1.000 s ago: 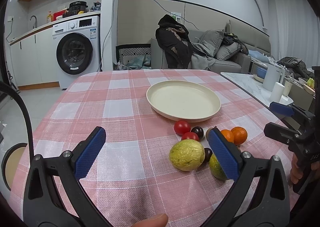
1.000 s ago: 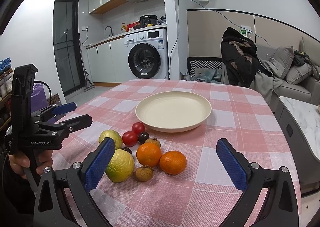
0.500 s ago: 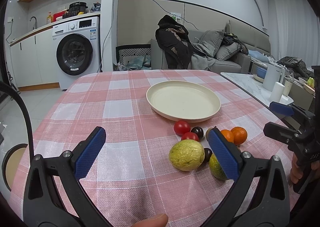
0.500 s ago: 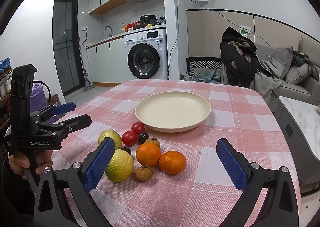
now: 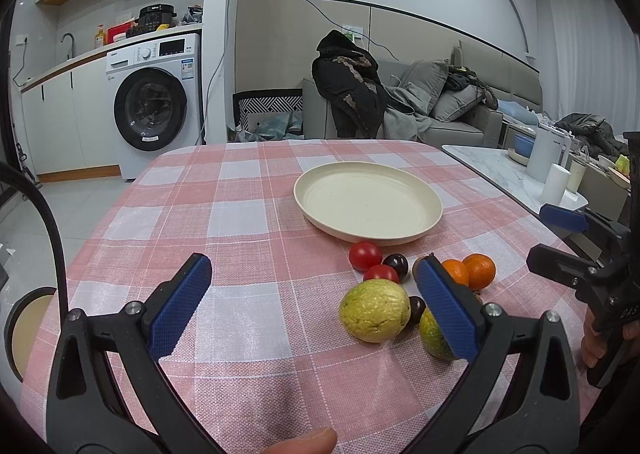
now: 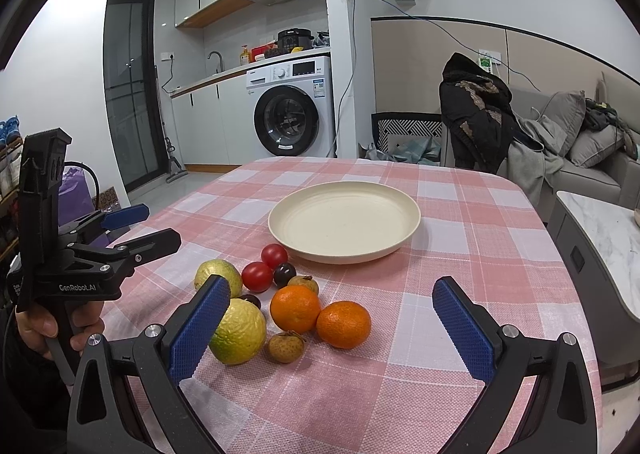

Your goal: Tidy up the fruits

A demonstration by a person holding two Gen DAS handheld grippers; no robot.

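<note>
- Pink and white checked tablecloth [image 6: 460,238] covers a round table, with a kitchen, a white washing machine [image 6: 294,106] and a grey sofa [image 5: 452,110] behind.
- Near the middle of the cloth stands a round cream plate [image 6: 404,232], and nothing lies in it.
- In front of the plate the fruits lie in one small group: two red cherry tomatoes [image 6: 257,276], two orange mandarins [image 6: 295,309], two large yellow-green round fruits [image 6: 239,332], some dark plum-like fruits [image 6: 284,274] and small brown fruits [image 6: 285,347].
- Compared with one second ago, almost nothing has changed: no fruit has moved and both tools hang at nearly the same place.
- The left gripper [image 5: 316,306] has its jaws wide apart and holds nothing; one yellow-green fruit sits between its blue pads [image 5: 448,314].
- The right gripper [image 6: 332,328] is also spread wide and holds nothing, with the mandarins lying between its fingers.
- I judge the task is only at its beginning; the first pick is not yet made.
</note>
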